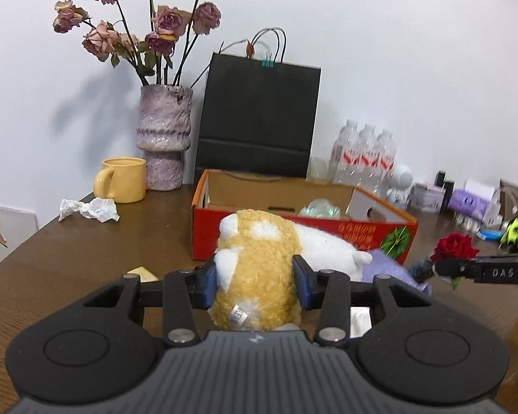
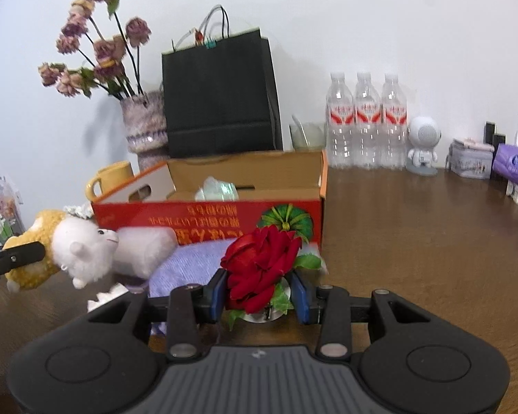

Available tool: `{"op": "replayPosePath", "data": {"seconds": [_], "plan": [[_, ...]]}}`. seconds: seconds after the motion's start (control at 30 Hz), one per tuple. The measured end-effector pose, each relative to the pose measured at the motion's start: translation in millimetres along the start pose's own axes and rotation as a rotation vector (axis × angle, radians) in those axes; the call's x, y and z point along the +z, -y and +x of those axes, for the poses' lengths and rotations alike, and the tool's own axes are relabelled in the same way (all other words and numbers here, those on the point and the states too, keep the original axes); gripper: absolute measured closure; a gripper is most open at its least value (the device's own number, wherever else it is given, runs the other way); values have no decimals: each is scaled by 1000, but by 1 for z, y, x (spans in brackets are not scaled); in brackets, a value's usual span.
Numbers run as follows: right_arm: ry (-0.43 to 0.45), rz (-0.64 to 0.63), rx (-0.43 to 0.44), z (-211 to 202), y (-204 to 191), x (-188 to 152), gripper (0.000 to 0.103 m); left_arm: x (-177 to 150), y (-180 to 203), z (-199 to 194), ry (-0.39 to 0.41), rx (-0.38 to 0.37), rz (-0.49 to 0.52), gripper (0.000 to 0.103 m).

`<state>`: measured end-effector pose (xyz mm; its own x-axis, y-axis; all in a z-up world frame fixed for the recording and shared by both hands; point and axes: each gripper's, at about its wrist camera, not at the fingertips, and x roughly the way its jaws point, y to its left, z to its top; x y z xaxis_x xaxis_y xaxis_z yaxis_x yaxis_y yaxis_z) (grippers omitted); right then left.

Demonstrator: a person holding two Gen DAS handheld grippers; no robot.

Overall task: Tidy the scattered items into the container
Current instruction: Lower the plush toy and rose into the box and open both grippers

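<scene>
My left gripper [image 1: 255,276] is shut on a yellow and white plush sheep [image 1: 259,248], its blue pads pressing the yellow body from both sides, just above the brown table. The right wrist view has the same plush [image 2: 83,252] at the left, in front of the box. My right gripper [image 2: 260,289] is shut on a red artificial rose [image 2: 259,262] with green leaves. The open red cardboard box [image 1: 207,238] stands just behind both; a clear crumpled plastic item [image 2: 217,189] lies inside it. A purple cloth [image 2: 190,265] lies on the table before the box.
Behind the box stand a black paper bag [image 1: 259,114], a vase of dried roses [image 1: 164,138] and a yellow mug [image 1: 124,179]. Crumpled white paper [image 1: 93,208] lies at the left. Water bottles [image 2: 366,120], a white figure [image 2: 423,145], a tin and a tissue pack line the back right.
</scene>
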<state>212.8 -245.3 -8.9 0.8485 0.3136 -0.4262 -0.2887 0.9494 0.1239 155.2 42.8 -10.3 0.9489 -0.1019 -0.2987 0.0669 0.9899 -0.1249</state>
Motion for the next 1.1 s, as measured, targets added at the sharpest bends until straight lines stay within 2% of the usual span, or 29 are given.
{"op": "replayPosePath", "data": {"seconds": [0.27,0.37,0.5,0.63,0.77,0.87,1.0,1.07,1.1], "plan": [[73,0,36,-5,-2,40,65,58,8,2,83,-34,30,60],[101,-12,44,6,-7,64,65,81,11,22,81,-32,26,60],[108,2,59,37,-14,92,65,99,5,66,66,-25,-36,60],[80,23,54,83,-18,107,65,98,-5,123,26,16,-97,60],[-4,26,38,131,-18,104,65,85,-10,164,-74,39,-82,60],[-74,26,18,154,-13,96,65,78,-12,173,-109,52,-78,60],[-106,38,-10,162,-7,90,65,74,-11,174,-126,59,-67,59],[-119,43,-14,163,-5,90,64,73,-9,177,-149,55,-54,54],[-124,44,-6,162,-5,90,58,73,-7,177,-156,59,-50,42]]}}
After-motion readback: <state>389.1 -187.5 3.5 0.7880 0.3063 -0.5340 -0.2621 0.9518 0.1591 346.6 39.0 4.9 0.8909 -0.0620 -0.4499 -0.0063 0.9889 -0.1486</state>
